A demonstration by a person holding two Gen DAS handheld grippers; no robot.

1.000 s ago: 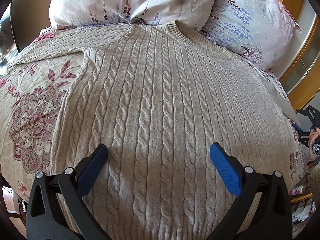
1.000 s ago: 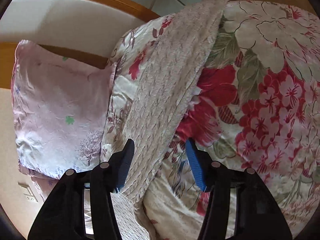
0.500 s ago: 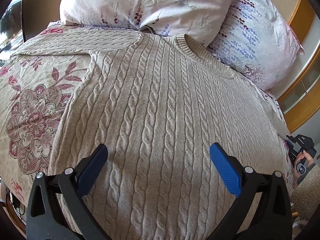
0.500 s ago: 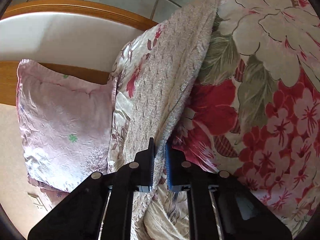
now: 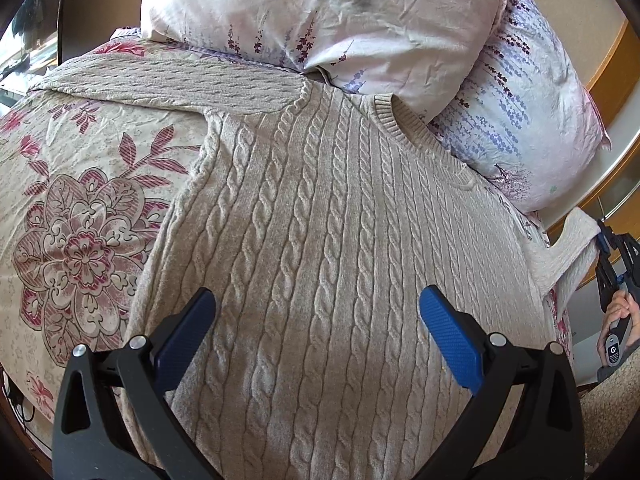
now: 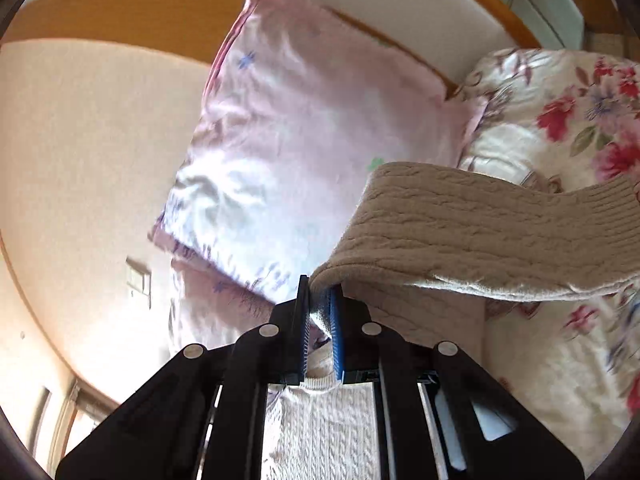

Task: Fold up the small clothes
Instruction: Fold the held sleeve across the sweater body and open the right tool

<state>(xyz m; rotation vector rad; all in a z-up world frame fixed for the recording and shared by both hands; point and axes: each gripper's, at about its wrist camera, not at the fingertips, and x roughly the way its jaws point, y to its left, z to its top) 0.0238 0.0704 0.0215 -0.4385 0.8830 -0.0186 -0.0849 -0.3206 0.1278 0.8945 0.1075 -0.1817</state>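
A beige cable-knit sweater [image 5: 328, 240] lies flat on the flowered bedspread [image 5: 80, 208], neck toward the pillows. Its left sleeve [image 5: 160, 80] stretches out to the left. My left gripper [image 5: 316, 312] hovers open over the sweater's lower body, nothing between its blue pads. At the right edge of the bed my right gripper [image 5: 600, 242] is shut on the right sleeve [image 5: 568, 240] and holds it lifted. In the right wrist view that sleeve [image 6: 480, 232] drapes from the shut gripper [image 6: 318, 300] across to the right.
Two flowered pillows [image 5: 320, 12] [image 5: 532, 108] lean against the wooden headboard [image 5: 612, 64] behind the sweater's neck. A hand [image 5: 620, 316] grips the right gripper's handle at the bed's right side. The right wrist view also shows a pink pillow [image 6: 312, 152] and the wall [image 6: 80, 160].
The right gripper shut on the sleeve, then lifted it off the bed's side and swung it up. The left gripper drifted slightly and stayed open over the sweater.
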